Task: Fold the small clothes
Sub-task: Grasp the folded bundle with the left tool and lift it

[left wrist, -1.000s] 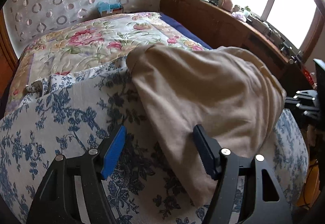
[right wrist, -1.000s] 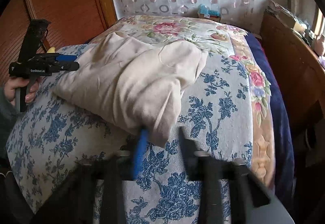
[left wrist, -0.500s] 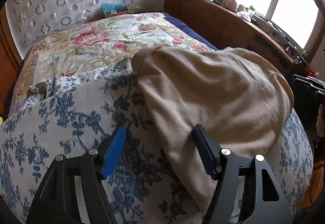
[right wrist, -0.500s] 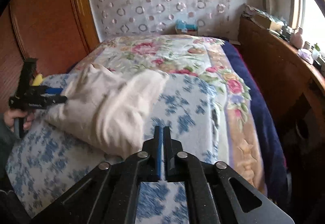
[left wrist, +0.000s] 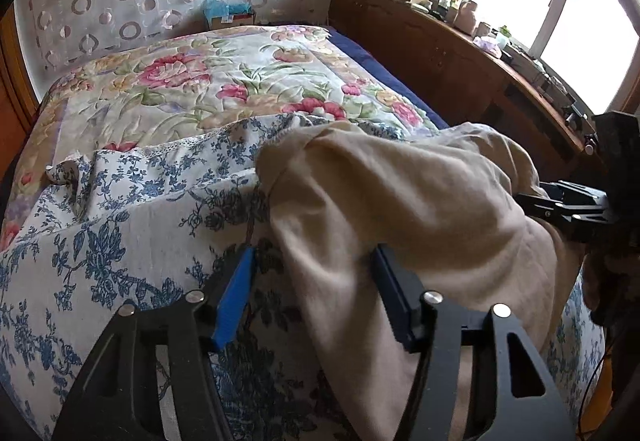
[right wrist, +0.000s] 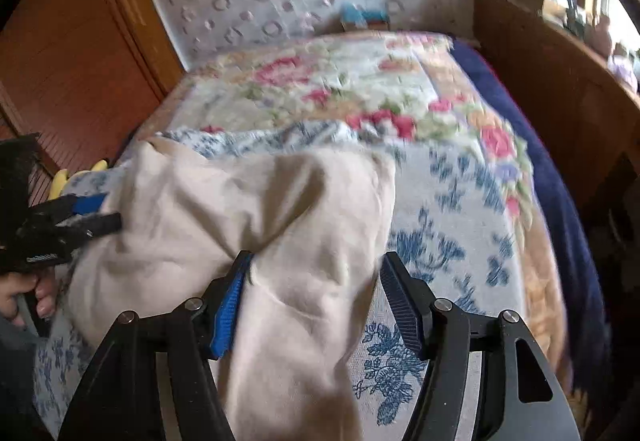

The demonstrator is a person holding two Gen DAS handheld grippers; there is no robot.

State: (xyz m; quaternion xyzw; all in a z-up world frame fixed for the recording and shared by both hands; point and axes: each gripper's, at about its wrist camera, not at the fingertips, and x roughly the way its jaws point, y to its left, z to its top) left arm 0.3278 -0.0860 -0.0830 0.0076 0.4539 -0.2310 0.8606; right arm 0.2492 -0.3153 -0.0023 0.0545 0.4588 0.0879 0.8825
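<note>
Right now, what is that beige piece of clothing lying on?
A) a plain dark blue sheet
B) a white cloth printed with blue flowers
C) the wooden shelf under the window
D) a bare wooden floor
B: the beige garment is spread over the blue-flowered white cloth that covers the near end of the bed, and that print shows around it in both wrist views.

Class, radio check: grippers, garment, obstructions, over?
Left gripper open, straddling beige garment edge. Right gripper open over opposite end. Garment bunched on blue floral cover. Nothing blocking.
</note>
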